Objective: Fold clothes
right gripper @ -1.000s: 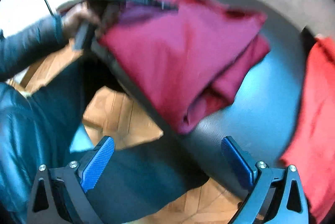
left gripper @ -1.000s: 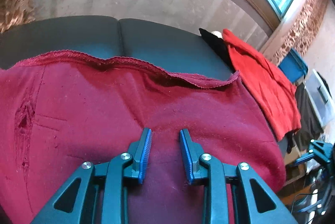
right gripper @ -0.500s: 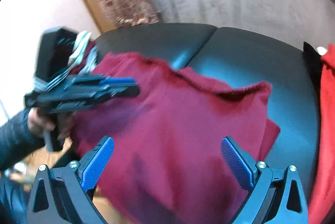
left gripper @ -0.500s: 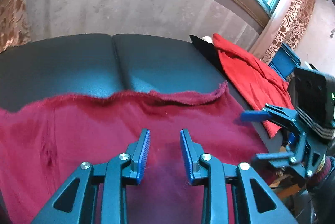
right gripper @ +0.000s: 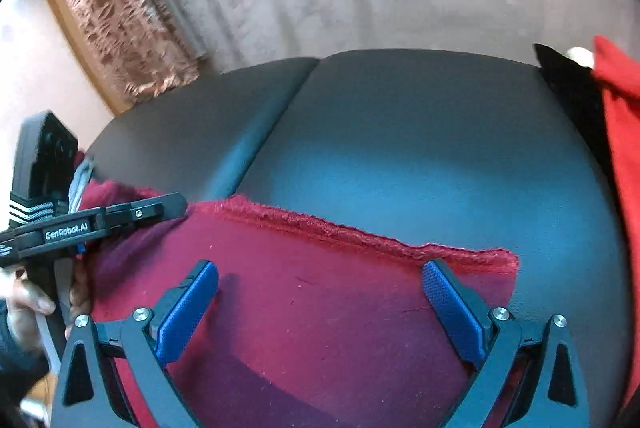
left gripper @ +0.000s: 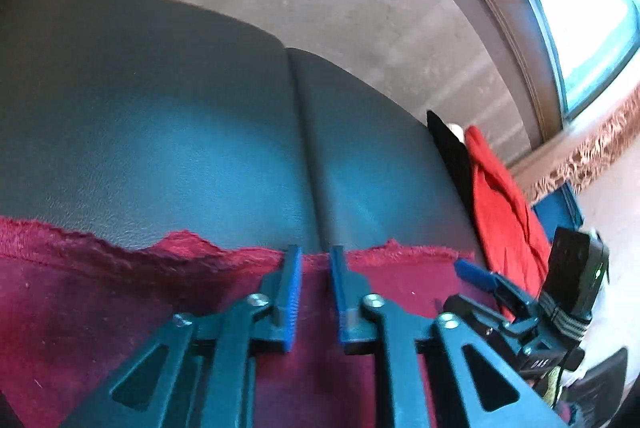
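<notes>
Dark-red knit garment (right gripper: 320,308) lay flat at the near edge of the dark padded leather bench (right gripper: 420,147), frayed hem farther back than 0.5 s earlier | left tongs (left gripper: 314,260) narrowly parted over the hem, gripping nothing | right tongs (right gripper: 320,284) wide apart above the cloth, empty | bright red cloth (left gripper: 500,211) on the bench's right edge.

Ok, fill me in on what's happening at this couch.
A person is folding a maroon garment spread on a dark couch seat, with a hand-held gripper in each hand. The left hand-held gripper sits narrowly parted over the cloth's frayed edge; the right hand-held gripper is wide open above it. A red garment lies aside.
</notes>
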A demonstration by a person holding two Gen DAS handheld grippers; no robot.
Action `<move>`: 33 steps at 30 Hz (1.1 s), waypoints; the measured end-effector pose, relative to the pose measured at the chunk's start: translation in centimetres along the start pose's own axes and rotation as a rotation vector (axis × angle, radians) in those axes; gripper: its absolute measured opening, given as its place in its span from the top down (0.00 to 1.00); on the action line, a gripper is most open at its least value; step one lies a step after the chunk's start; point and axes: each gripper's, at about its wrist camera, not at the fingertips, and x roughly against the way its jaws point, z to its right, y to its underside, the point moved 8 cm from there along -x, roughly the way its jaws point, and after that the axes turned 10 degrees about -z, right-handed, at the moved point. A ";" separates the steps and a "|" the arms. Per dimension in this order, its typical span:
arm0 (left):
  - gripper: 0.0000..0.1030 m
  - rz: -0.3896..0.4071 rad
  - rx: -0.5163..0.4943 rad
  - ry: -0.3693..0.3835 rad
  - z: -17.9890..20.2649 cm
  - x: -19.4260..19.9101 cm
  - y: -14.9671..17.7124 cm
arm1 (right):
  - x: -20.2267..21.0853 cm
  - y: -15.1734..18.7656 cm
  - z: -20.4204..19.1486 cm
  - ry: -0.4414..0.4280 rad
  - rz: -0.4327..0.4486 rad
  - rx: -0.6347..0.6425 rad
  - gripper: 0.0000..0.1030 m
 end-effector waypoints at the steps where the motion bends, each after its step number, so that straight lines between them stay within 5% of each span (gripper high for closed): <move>1: 0.90 0.003 0.017 0.010 -0.3 0.0 0.0 | 0.0 -0.1 0.1 -0.001 -0.004 0.001 0.00; 6: 0.82 0.021 0.100 0.058 -1.6 0.3 -0.2 | -0.3 -0.6 -0.2 0.057 -0.014 0.051 0.00; 7: 0.75 0.037 0.091 0.039 -1.9 1.5 0.4 | -0.4 -0.5 -0.4 0.083 -0.015 0.070 0.00; 15: 0.72 0.205 0.080 -0.068 -9.4 13.2 9.5 | -0.6 -0.6 -0.6 0.136 -0.008 0.104 0.00; 25: 0.82 0.099 -0.030 -0.248 -11.7 13.9 20.3 | -1.1 0.0 -1.8 0.158 -0.034 0.193 0.00; 29: 0.83 0.145 -0.008 -0.265 -9.9 15.7 18.8 | -1.2 0.1 -1.6 0.146 -0.044 0.187 0.00; 33: 0.77 0.175 -0.114 -0.203 -6.5 16.7 18.3 | -1.4 0.0 -1.7 0.160 -0.066 0.190 0.00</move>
